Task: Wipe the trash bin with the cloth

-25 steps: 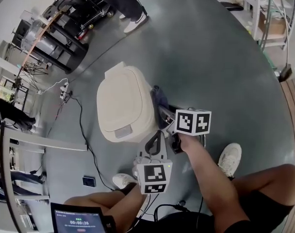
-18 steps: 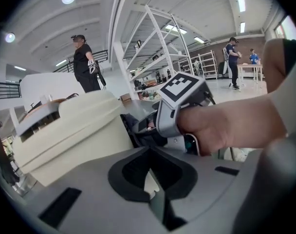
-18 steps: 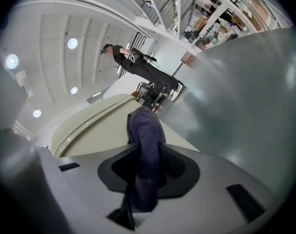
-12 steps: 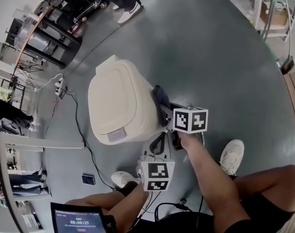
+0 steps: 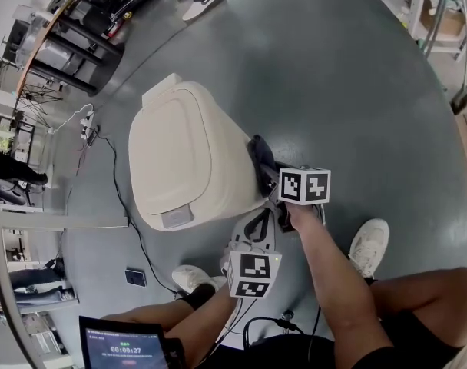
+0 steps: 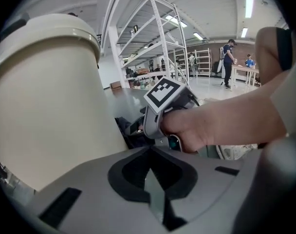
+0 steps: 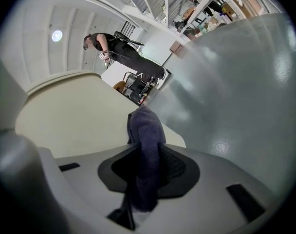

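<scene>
The trash bin (image 5: 191, 156) stands left of centre in the head view, a cream plastic tub with rounded corners and smooth matte walls. Its domed lid (image 5: 172, 141) is down, so the inside is hidden. The cloth (image 5: 262, 156) is dark blue-grey with a soft, fuzzy nap. It is bunched into 1 narrow fold and lies against the bin's right wall just under the lid rim. The right gripper (image 5: 268, 177) has its 2 jaws closed on this fold, and the free end sticks out past the tips onto the wall. The left gripper (image 5: 253, 220), at the bin's lower right corner, has its jaws pressed together with nothing between them. The floor (image 5: 333, 91) is grey with a glossy sheen.
</scene>
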Demonstrator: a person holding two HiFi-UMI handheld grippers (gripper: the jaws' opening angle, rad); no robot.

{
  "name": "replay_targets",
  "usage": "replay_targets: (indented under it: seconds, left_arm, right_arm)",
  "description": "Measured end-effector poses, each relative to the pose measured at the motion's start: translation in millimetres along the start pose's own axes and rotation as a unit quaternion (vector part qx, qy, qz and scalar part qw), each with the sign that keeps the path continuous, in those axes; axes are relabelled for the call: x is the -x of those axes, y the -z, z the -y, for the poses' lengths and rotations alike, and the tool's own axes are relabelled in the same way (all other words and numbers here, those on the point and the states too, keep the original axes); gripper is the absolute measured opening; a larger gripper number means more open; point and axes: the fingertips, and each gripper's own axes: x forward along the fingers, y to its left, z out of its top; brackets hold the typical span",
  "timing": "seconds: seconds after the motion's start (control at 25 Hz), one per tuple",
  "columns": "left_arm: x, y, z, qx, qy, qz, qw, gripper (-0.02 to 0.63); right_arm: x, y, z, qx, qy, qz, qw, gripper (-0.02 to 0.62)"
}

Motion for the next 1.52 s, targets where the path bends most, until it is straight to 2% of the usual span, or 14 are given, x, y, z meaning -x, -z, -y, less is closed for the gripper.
replay_targets:
  seconds: [0.24,0.48,0.68,1.08,1.24,1.4,1.52]
  left_arm:
    - [-23.3,23.8,-5.9,0.004,0.011,-0.023,0.9997,-0.003]
    - [-34.6,38.2,-6.3,0.004,0.024,-0.047,0.9986,-0.002]
    - [-36.1,23.4,5.3,0.004,0.043,-0.045,0.9980,-0.002]
    - [-47.3,24.5,6.8,-0.002,0.059,-0.055,0.9967,-0.003]
    - [-35.0,-10.6,11.0,-0.008,0.058,-0.028,0.9979,-0.002]
    - [-9.2,-55.8,15.8,-0.016,0.047,0.010,0.9987,-0.002]
    - [5.0,-82.8,10.2,-0.043,0.031,0.030,0.9982,-0.003]
  right_arm:
    - [-23.3,19.1,31.9,-0.031,0.019,-0.014,0.999,0.091]
    - [-34.9,31.7,53.7,-0.032,0.041,-0.035,0.998,0.091]
    - [-32.5,37.2,64.4,-0.038,0.057,-0.046,0.997,0.091]
    - [-45.2,37.3,78.0,-0.039,0.063,-0.056,0.996,0.091]
    - [-33.5,-6.4,51.2,-0.030,0.027,-0.011,0.999,0.091]
    - [-8.4,-59.2,-0.6,-0.037,-0.039,0.040,0.998,0.091]
    - [-2.7,-89.6,-43.8,-0.018,-0.088,0.057,0.994,0.091]
